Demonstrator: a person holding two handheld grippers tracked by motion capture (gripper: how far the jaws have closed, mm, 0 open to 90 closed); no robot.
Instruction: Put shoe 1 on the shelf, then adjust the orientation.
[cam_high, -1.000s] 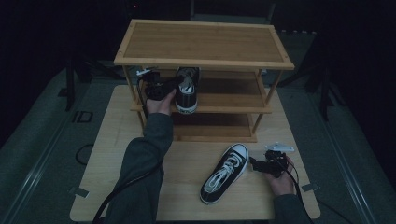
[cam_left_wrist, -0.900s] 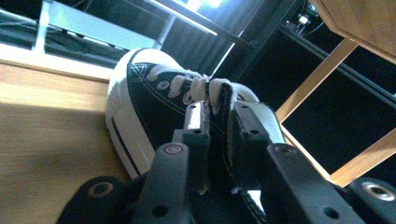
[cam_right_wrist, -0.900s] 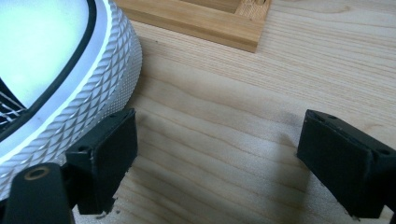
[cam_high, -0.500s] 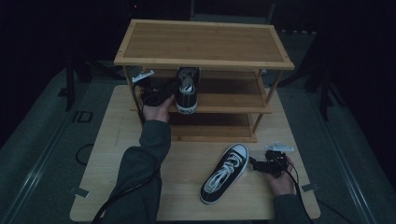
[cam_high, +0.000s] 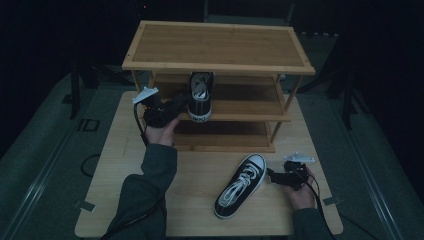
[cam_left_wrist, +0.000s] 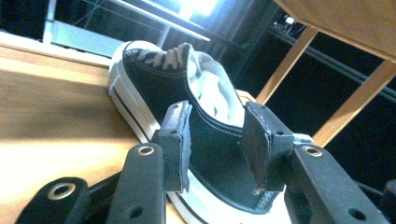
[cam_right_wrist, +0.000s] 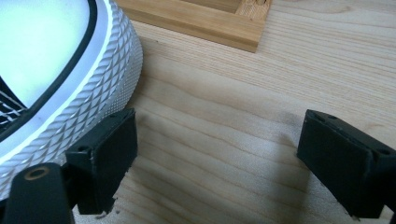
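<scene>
High view: the left gripper (cam_high: 176, 107) sits by the black sneaker (cam_high: 201, 97) on the rack's middle shelf (cam_high: 240, 107), jaws spread, probably just letting go. The right gripper (cam_high: 274, 176), also spread, must next close on the second sneaker (cam_high: 240, 186), near right on the table (cam_high: 195, 170).
</scene>
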